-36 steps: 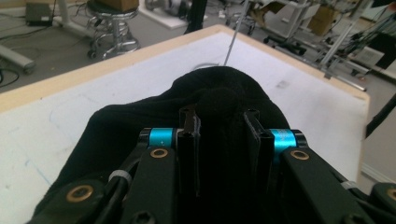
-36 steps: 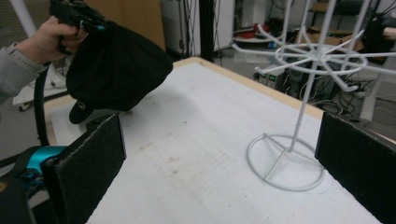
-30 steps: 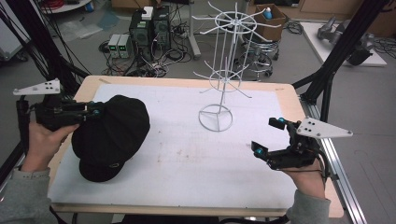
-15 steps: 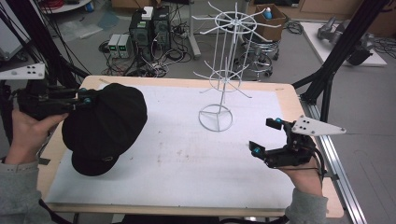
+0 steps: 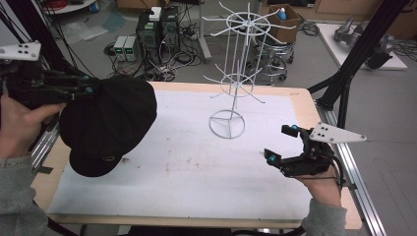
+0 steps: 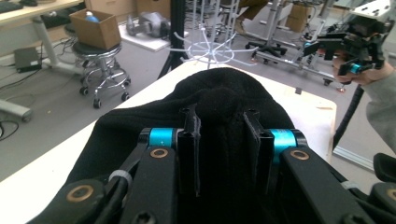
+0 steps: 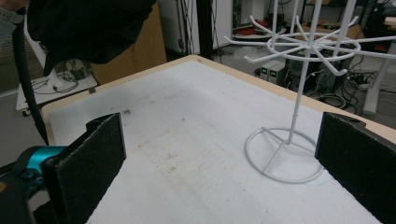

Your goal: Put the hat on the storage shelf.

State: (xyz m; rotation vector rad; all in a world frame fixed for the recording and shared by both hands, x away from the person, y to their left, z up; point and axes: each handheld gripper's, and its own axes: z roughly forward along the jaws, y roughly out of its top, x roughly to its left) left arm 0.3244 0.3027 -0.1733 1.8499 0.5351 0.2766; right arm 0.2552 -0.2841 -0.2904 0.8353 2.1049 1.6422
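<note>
Black cap held clear of the white-padded table at its left side, fabric pinched between the closed jaws of the left gripper, right gripper held wide apart and empty near the right edge, white wire rack stood between them.

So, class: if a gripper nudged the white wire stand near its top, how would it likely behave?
The stand looks light, being thin wire throughout. It is tall over a small ring base, so a high push would probably tip it. It stands loose on the table, so a low push would likely slide it.
</note>
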